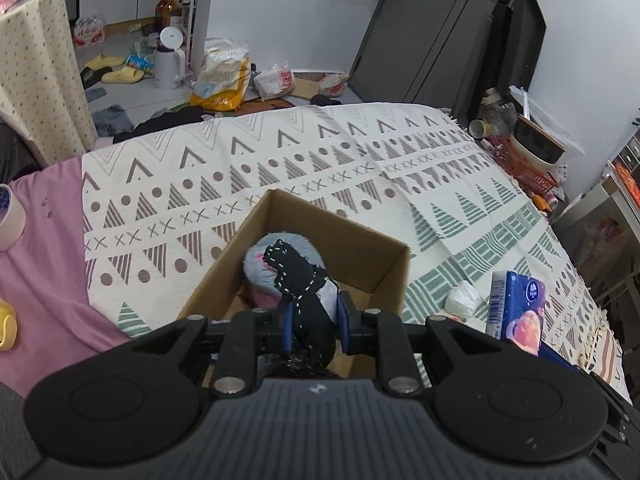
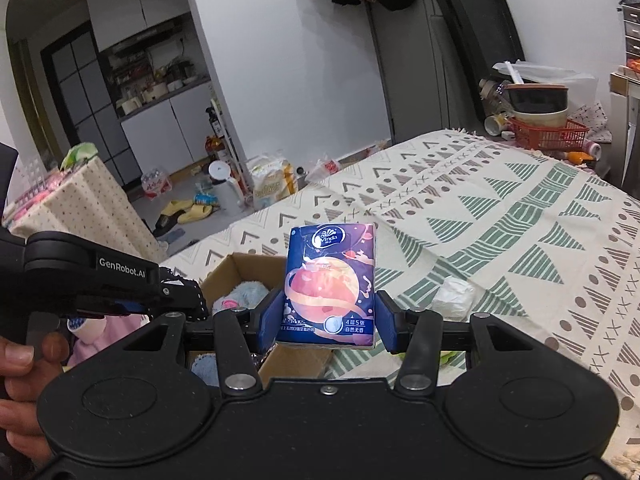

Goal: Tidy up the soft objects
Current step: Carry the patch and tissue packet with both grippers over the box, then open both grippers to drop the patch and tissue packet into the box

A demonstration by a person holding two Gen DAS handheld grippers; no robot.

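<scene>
An open cardboard box (image 1: 360,240) sits on the patterned bedspread (image 1: 320,160). My left gripper (image 1: 314,318) is shut on a black soft toy (image 1: 308,292) with white stitching, held over the box. Below it in the box lies a fluffy grey-blue and pink plush (image 1: 260,276). My right gripper (image 2: 330,316) is shut on a blue tissue pack (image 2: 330,280), held upright beside the box (image 2: 236,268). The same tissue pack (image 1: 516,308) shows at the right of the left wrist view. A crumpled white tissue (image 2: 452,292) lies on the bedspread (image 2: 500,220).
A pink cloth (image 1: 44,260) covers the bed's left side, with a tape roll (image 1: 10,220) and a yellow object (image 1: 8,326) on it. A red basket (image 2: 548,132) with bowls stands past the far right edge. A person's hand (image 2: 18,360) holds the left gripper. Clutter covers the floor beyond the bed.
</scene>
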